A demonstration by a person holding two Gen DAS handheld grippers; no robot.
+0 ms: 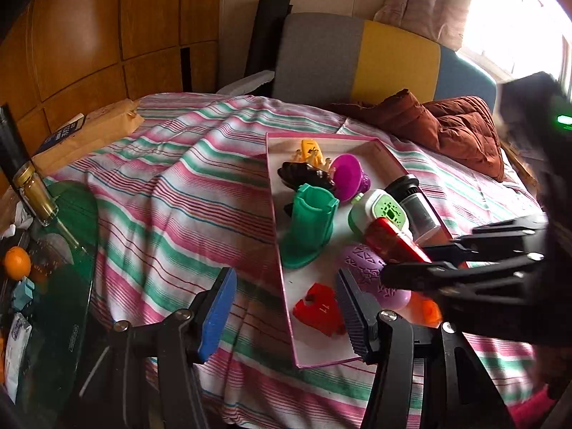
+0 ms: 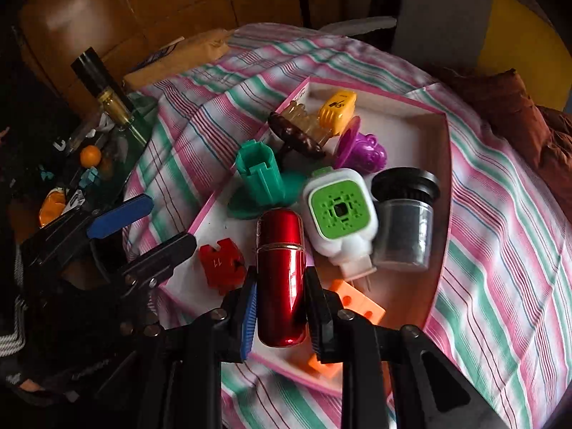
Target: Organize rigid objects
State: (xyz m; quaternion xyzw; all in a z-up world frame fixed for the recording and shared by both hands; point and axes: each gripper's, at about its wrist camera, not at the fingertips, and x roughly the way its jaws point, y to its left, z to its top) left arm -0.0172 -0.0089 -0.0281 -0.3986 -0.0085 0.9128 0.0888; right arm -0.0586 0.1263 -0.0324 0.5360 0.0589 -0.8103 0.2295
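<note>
right claw (image 2: 280, 305) clamped on the shiny red cylinder (image 2: 282, 279), held over the near end of the pink-rimmed tray (image 2: 445, 193), just above the orange block (image 2: 361, 304) and beside the red "11" piece (image 2: 221, 264). left claw (image 1: 286, 316) spread wide with nothing in it, hanging at the tray's near left edge by that same red piece. further in: green-faced white plug-in (image 2: 339, 214), dark-lidded jar (image 2: 404, 214), green holder (image 2: 262, 182), then purple toy (image 2: 361, 150), brown piece (image 2: 296, 136), yellow toy (image 2: 338, 111), all on the striped cloth (image 1: 171, 193).
</note>
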